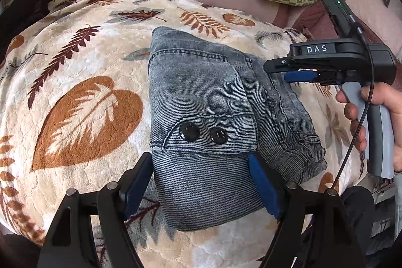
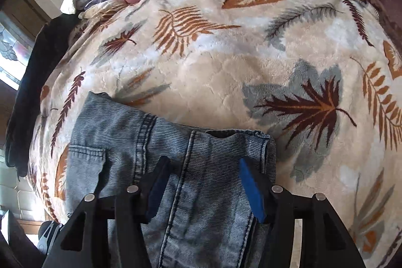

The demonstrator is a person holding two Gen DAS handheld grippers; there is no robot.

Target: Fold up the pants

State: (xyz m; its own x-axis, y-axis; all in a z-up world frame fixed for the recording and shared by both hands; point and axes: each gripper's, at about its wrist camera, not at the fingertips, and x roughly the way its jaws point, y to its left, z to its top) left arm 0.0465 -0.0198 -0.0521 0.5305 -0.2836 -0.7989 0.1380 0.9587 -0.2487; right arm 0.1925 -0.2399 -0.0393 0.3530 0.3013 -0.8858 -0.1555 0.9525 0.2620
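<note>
Left claw (image 1: 201, 182) agape, straddling near end of folded pants (image 1: 216, 122), pads clear of denim, holding nothing. Right claw (image 2: 203, 185) likewise parted over waistband side, gripping nothing. Pants flat in compact bundle on leaf-print blanket (image 1: 83, 72); fold judged nearly complete.

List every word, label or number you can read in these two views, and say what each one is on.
"DAS": white letters on the black body of the right gripper, seen from the left wrist view.
Nothing else is readable. The folded pants show two dark buttons but no lettering that can be made out, and the leaf-print blanket carries only pattern, no text.
</note>
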